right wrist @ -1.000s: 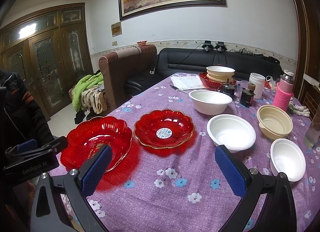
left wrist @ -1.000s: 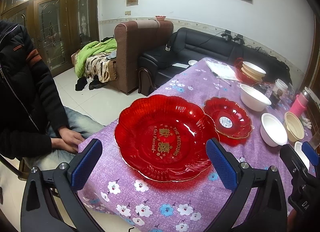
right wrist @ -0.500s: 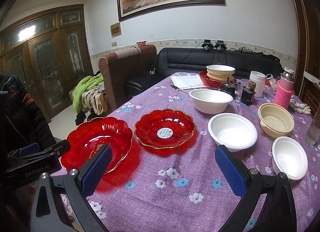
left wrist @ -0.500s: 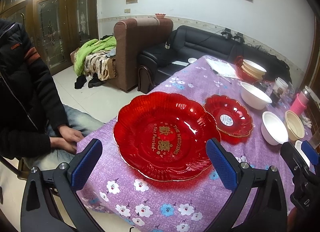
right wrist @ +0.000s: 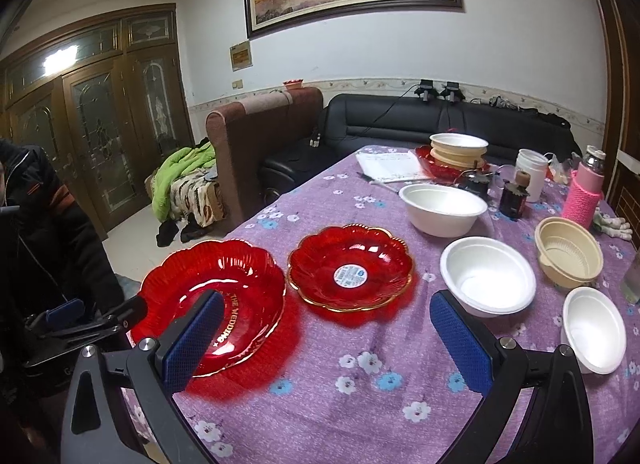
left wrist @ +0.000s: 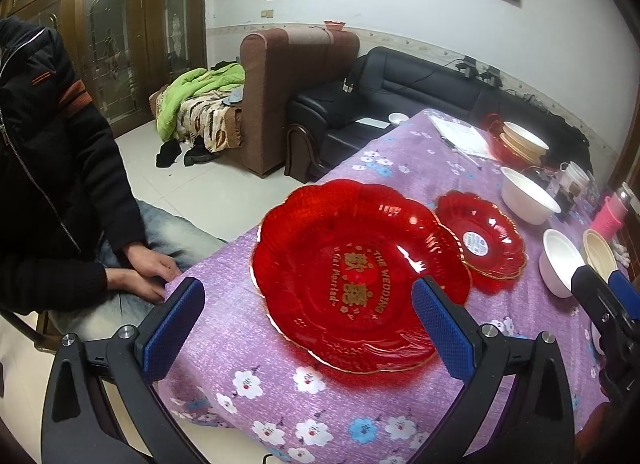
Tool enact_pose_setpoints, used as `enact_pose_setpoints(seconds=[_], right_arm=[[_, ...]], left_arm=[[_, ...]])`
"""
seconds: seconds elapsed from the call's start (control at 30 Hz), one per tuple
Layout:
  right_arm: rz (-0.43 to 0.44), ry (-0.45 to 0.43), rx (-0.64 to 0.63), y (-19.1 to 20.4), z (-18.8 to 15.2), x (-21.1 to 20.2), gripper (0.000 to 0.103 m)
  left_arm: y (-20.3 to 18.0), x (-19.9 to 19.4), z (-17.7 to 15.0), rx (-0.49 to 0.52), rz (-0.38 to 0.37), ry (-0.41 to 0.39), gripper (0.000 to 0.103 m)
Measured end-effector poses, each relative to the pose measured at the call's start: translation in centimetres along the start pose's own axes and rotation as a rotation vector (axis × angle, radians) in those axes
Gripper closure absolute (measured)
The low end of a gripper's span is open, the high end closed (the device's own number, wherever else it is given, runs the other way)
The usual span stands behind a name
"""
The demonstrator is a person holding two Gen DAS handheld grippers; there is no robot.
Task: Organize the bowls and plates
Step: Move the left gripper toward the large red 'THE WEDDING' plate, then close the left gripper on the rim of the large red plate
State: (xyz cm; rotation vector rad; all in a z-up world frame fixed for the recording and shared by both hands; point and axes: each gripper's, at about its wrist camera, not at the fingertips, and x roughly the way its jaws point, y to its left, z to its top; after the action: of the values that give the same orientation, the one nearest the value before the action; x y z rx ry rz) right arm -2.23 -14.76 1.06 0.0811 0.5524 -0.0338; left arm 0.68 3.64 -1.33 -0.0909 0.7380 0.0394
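**A:** What do we see at our claws?

**B:** Our left gripper (left wrist: 308, 328) is spread wide with nothing between its blue pads. Just ahead of it, partly framed by the two fingers, lies the large red plate (left wrist: 352, 272) with gold lettering, flat on the purple flowered tablecloth (left wrist: 248, 348). Our right gripper (right wrist: 328, 340) is spread just as wide and also holds nothing; only cloth lies between its fingers.

**A:** And further out?

**B:** Ahead of the right gripper, slightly to its left, sits the small red plate (right wrist: 350, 268) with a round sticker at its centre, just beside the large plate. Ahead to the right is a white bowl (right wrist: 488, 276); a smaller white bowl (right wrist: 594, 328) lies just right of the right finger. Beyond them are a beige bowl (right wrist: 568, 252) and a large white bowl (right wrist: 442, 208). At the table's far end, bowls are stacked on another red plate (right wrist: 458, 150). To the far left of the left gripper, a person in a dark jacket (left wrist: 48, 152) sits by the table corner.
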Motion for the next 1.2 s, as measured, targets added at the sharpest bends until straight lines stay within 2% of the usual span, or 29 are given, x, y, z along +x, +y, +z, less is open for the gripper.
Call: enact_pose_setpoints(seconds=[0.23, 0.87, 1.2], right_arm=[[0.007, 0.053, 0.039, 0.6, 0.0, 2.5, 0.001], [0.000, 0.168, 0.042, 2.5, -1.3, 8.0, 0.001], [-0.007, 0.234, 0.038, 3.3, -2.1, 10.9, 0.001]], left_arm=[[1.2, 1.2, 0.4, -0.013, 0.011, 0.014, 0.000], [2.7, 5.7, 0.5, -0.037, -0.001, 0.099, 0.000], [1.6, 8.4, -0.1, -0.022, -0.001, 0.167, 0.000]])
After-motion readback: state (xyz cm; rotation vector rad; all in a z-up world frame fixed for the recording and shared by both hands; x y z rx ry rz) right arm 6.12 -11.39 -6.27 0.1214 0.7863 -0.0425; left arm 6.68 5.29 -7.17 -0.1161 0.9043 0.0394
